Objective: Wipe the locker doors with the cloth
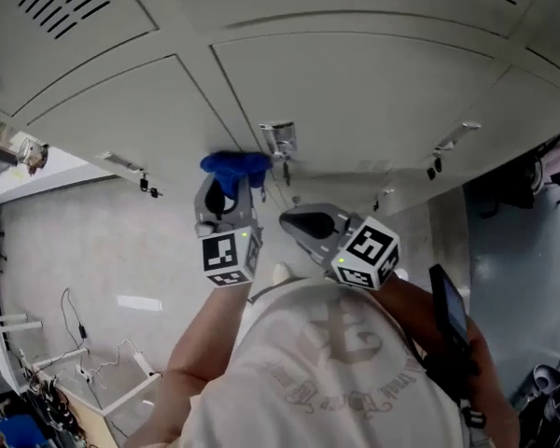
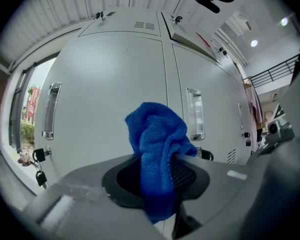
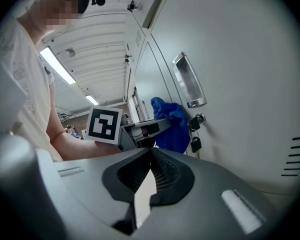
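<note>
A crumpled blue cloth (image 2: 157,144) sticks up from between the jaws of my left gripper (image 2: 157,171), which is shut on it. The cloth (image 1: 233,164) is held up close to the grey locker doors (image 1: 355,82), beside a metal door handle (image 1: 279,139); I cannot tell whether it touches the door. My right gripper (image 1: 287,220) hangs just right of the left gripper (image 1: 230,189), a little back from the lockers. In the right gripper view its jaws (image 3: 150,156) meet with nothing between them, and the cloth (image 3: 169,124) shows ahead near a handle (image 3: 189,81).
Keys (image 3: 194,142) hang from a lock under the handle. More handles (image 2: 49,110) and locks with keys (image 2: 39,160) sit on neighbouring doors. A person's arm (image 1: 201,353) and white shirt fill the lower head view. Cables and clutter (image 1: 65,362) lie on the floor at left.
</note>
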The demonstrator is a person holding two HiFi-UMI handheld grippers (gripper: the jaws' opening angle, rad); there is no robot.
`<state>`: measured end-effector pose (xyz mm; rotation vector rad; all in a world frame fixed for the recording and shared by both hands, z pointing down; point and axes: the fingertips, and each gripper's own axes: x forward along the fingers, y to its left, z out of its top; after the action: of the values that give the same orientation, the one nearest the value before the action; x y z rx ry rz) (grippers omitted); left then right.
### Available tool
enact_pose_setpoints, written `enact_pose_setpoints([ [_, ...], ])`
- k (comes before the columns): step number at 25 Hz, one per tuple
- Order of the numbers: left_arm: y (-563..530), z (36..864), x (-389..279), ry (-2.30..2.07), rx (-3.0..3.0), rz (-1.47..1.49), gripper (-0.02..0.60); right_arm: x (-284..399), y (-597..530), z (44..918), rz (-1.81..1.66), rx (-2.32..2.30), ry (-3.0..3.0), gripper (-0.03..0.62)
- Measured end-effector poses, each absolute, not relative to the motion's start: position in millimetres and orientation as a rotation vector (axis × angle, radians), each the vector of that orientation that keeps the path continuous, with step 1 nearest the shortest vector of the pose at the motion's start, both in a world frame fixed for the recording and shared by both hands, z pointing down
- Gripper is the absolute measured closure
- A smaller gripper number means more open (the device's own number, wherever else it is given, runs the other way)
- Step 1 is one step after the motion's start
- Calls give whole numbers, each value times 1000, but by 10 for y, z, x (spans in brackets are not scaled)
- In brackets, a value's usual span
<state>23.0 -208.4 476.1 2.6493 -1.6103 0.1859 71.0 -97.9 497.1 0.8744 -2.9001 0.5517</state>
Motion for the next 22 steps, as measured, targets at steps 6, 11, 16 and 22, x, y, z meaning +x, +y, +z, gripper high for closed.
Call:
enact_pose_setpoints([
  [6, -2058, 4895, 485, -1456, 2799, 283, 462, 745, -1012, 5034, 593, 900, -2896, 586],
  [11, -2096, 5040, 381, -1454, 2759, 297, 462, 693, -1013, 5026, 607, 893, -2887, 586],
  [16, -2182, 5109, 104, -1518, 2737, 337, 462, 594, -1027, 5043, 565, 885, -2886, 586],
  [22, -2264, 5214, -210, -1549, 2724, 365, 462, 483, -1081, 5075, 468, 915, -2848, 586],
])
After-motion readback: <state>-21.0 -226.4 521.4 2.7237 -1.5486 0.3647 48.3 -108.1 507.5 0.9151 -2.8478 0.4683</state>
